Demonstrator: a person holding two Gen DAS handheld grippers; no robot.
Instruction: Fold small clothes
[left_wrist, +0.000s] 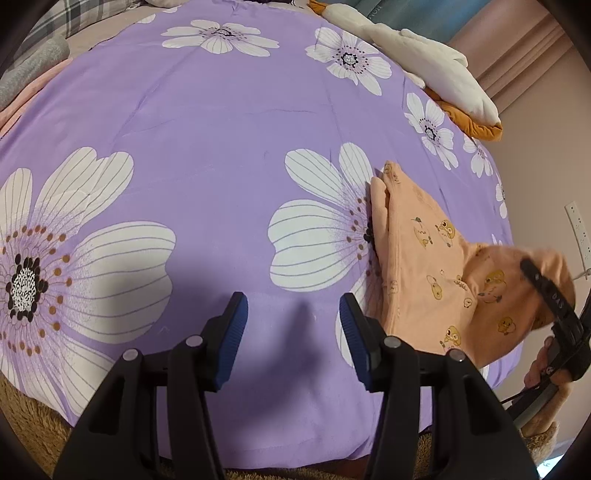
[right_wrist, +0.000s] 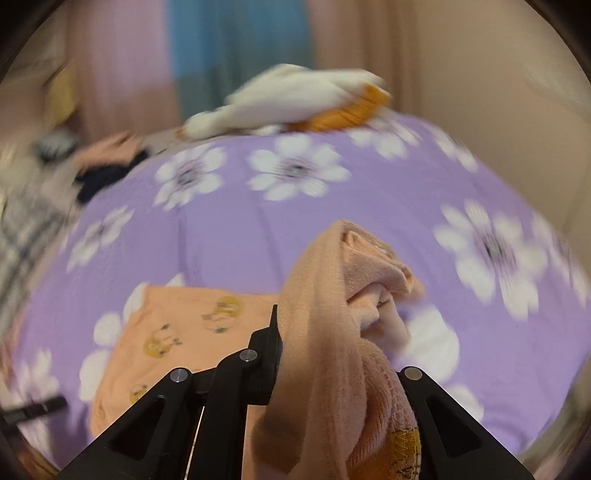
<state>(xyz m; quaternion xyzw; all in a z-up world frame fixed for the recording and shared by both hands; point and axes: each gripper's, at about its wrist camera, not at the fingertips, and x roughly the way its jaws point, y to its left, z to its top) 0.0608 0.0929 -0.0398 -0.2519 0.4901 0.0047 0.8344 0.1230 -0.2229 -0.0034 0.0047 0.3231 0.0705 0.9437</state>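
The peach garment (left_wrist: 424, 258), soft, light and floppy, lies near the bed's (left_wrist: 221, 147) right edge, one end pinched and lifted by the clamped right gripper (right_wrist: 295, 354), while the left gripper (left_wrist: 293, 332) hovers open and empty, best placed to take a hem corner.

Covering the bed: a purple bedspread printed with large white flowers (left_wrist: 221, 140). Lying at its far edge: a white plush toy with orange-brown trim (left_wrist: 436, 70). Showing at the far left corner: grey plaid fabric (left_wrist: 55, 22). Hanging behind: pale pink curtains (right_wrist: 122, 66).
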